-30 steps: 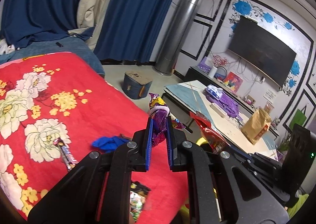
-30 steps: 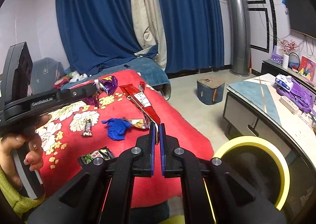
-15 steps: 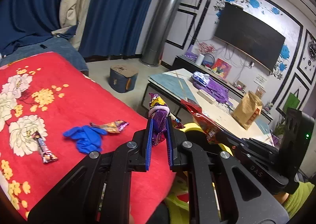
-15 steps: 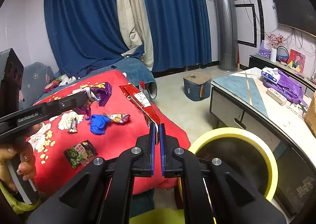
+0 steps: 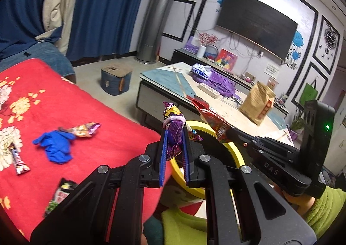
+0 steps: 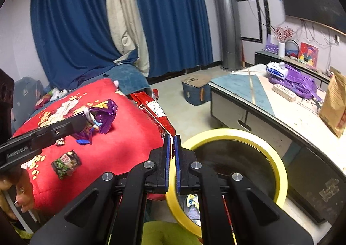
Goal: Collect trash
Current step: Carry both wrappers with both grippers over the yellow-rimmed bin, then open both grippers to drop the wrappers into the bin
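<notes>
My left gripper [image 5: 174, 134] is shut on a purple snack wrapper [image 5: 173, 128] tied with a white band, held near the rim of the yellow-rimmed bin [image 5: 236, 152]. My right gripper [image 6: 172, 136] is shut on a long red wrapper [image 6: 154, 111], over the near-left rim of the yellow-rimmed bin [image 6: 279, 171]. The right wrist view shows the left gripper [image 6: 87, 118] with the purple wrapper [image 6: 106, 115] over the red blanket [image 6: 121, 147]. In the left wrist view the right gripper [image 5: 229, 132] holds the red wrapper [image 5: 213, 119] above the bin.
On the red floral blanket [image 5: 64, 106] lie a blue glove [image 5: 56, 147], an orange wrapper [image 5: 83, 129], a candy bar [image 5: 18, 158] and a dark snack packet [image 5: 59, 195]. A low table [image 6: 248, 87] carries a purple bag [image 6: 298, 81] and a brown paper bag [image 6: 334, 106]. A blue box [image 6: 194, 91] stands on the floor.
Both grippers have swung from over the red blanket toward the yellow-rimmed bin, each keeping its wrapper. The bin is now closer and larger in both views.
</notes>
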Action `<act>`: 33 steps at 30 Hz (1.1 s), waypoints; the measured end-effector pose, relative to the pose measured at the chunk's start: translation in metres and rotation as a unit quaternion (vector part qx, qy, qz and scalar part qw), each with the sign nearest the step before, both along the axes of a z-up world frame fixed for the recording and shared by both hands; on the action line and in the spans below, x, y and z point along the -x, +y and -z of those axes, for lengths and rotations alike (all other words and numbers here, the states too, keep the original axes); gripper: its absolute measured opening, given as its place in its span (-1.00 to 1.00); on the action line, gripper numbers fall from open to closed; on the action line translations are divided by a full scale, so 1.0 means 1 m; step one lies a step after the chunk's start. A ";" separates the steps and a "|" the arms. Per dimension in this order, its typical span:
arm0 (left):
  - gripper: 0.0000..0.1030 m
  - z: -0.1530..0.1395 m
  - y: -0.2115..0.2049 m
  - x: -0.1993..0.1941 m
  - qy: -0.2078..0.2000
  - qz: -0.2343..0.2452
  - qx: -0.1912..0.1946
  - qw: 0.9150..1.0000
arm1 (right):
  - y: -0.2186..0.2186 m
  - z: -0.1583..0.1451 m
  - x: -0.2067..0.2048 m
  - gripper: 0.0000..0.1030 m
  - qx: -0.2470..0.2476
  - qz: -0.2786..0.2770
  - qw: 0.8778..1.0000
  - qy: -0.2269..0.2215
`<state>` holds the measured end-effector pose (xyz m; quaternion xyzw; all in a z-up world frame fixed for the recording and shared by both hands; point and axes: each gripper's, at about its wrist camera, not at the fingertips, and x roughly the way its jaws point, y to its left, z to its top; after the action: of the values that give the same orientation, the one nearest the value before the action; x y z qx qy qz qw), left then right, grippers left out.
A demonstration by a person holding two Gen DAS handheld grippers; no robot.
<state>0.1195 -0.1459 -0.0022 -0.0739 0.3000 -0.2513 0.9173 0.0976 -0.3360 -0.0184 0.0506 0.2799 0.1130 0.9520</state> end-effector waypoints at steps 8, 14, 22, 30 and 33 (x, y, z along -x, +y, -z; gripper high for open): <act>-0.85 0.010 -0.033 -0.005 0.007 0.035 -0.008 0.999 | -0.036 0.013 -0.004 -0.91 -0.002 0.047 0.999 0.016; -0.85 0.027 -0.059 -0.011 0.025 0.060 -0.023 0.998 | -0.060 0.028 -0.008 -0.91 -0.001 0.080 0.996 0.032; -0.85 0.046 -0.086 -0.017 0.041 0.091 -0.047 0.994 | -0.081 0.050 -0.016 -0.91 -0.010 0.108 0.992 0.062; -0.85 0.067 -0.112 -0.022 0.058 0.120 -0.070 0.989 | -0.096 0.065 -0.021 -0.91 -0.020 0.120 0.989 0.087; -0.85 0.075 -0.117 -0.026 0.068 0.124 -0.075 0.987 | -0.099 0.070 -0.023 -0.91 -0.022 0.123 0.987 0.097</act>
<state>0.1451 -0.2633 -0.0776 0.0164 0.3866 -0.3345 0.8593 0.1205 -0.4355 -0.0882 0.1163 0.3599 -0.0038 0.9257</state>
